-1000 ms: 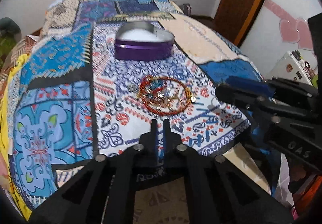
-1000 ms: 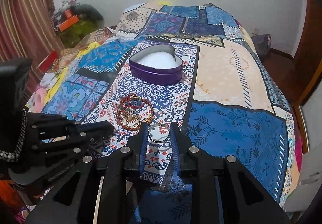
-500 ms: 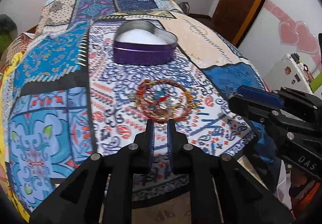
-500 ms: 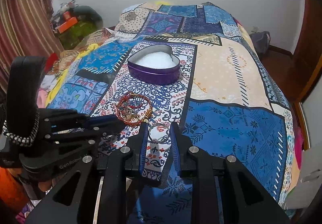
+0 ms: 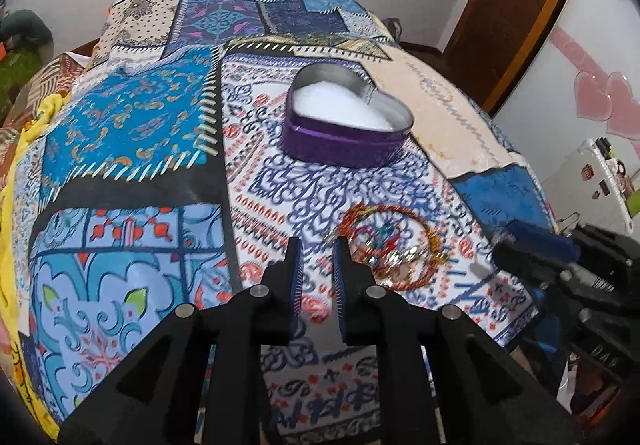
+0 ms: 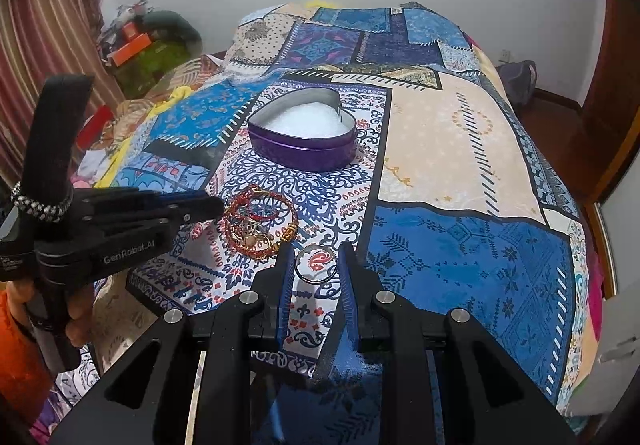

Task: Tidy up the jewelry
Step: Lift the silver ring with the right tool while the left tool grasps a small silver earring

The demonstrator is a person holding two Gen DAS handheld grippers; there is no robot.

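Observation:
A pile of red and gold bangles (image 5: 394,247) (image 6: 260,223) lies on the patterned bedspread. A purple heart-shaped tin (image 5: 346,129) (image 6: 304,137) with white padding stands open beyond it. A silver ring bangle (image 6: 316,263) lies between my right gripper's (image 6: 314,251) fingers, which stand open around it. My left gripper (image 5: 316,245) is open and empty, just left of the bangle pile. The left gripper also shows in the right wrist view (image 6: 192,205), tips at the pile's left edge.
The bedspread (image 6: 460,173) covers a bed, with its near edge below the grippers. A wooden door (image 5: 520,5) and a white cabinet with pink hearts (image 5: 592,93) stand to the right. Clutter and a striped curtain (image 6: 48,29) are at the left.
My left gripper has opened wider and moved forward and left, closer to the bangle pile. My right gripper has stayed around the silver bangle.

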